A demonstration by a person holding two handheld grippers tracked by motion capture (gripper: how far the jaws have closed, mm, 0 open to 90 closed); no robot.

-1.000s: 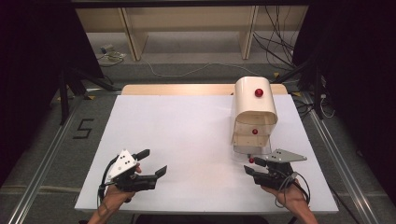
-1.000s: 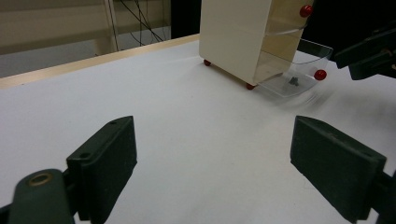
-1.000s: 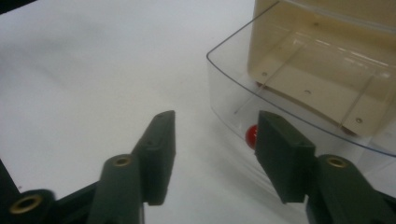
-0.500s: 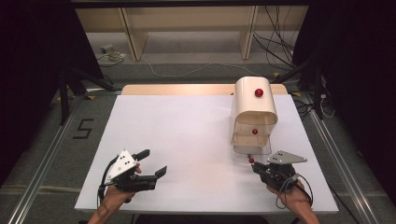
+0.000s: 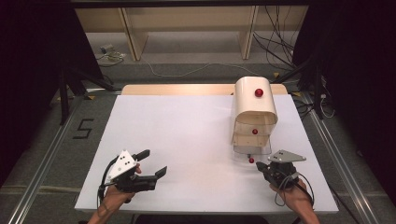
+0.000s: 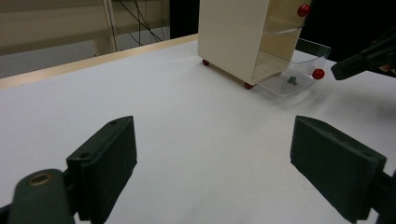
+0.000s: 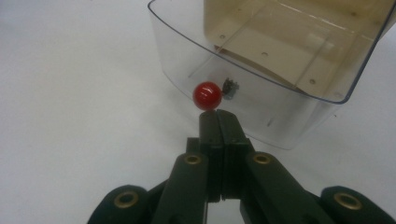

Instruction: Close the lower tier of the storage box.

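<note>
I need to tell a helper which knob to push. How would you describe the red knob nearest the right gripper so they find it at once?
Find the cream cabinet at the white table's right side. Its clear bottom drawer is pulled out toward the person. The red knob on that drawer's front is the lowest of three, just ahead of the right gripper.

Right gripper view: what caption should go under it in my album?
Shut fingers of the right gripper just below the red knob of a pulled-out clear drawer.

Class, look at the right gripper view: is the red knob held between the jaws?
No: the right gripper is shut with nothing between its jaws, just below the red knob.
</note>
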